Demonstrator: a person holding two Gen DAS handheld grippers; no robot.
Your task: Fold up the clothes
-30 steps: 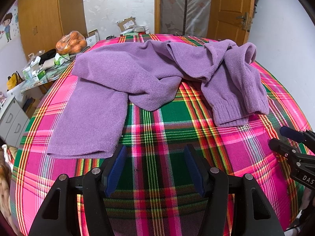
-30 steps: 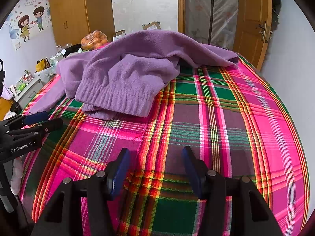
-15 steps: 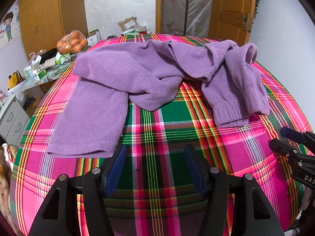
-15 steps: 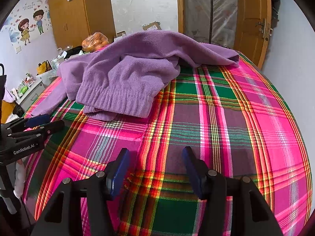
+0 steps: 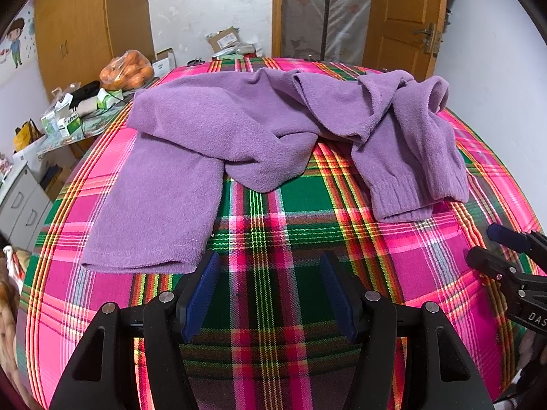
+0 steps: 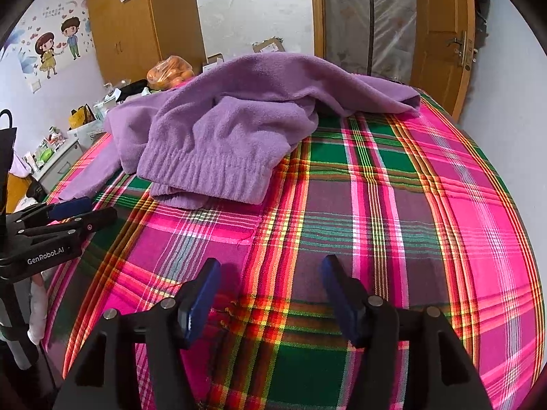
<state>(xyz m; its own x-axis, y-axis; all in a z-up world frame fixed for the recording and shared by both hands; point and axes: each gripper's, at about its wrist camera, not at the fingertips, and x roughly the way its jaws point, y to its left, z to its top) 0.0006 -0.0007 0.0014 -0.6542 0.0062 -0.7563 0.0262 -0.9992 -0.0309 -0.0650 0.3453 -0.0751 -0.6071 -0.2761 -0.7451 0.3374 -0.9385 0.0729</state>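
From the left wrist, the left gripper [image 5: 268, 287] hangs with jaws wide and empty over the plaid bedspread [image 5: 273, 225], just short of the rumpled purple garment [image 5: 218, 130], likely poised for its flat near hem. From the right wrist, the right gripper [image 6: 270, 290] is opening, nothing between its jaws, facing the ribbed cuff [image 6: 205, 174].

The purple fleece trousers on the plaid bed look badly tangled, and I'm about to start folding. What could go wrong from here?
1. The purple fleece trousers lie bunched, one leg crossing the other; gripping the ribbed cuff may lift two layers together.
2. The pink and green plaid bedcover is loose fabric; the open left gripper, or the right gripper, whose empty jaws are opening, could pinch it too.
3. Pulling sideways might drag cloth toward the cluttered side table.
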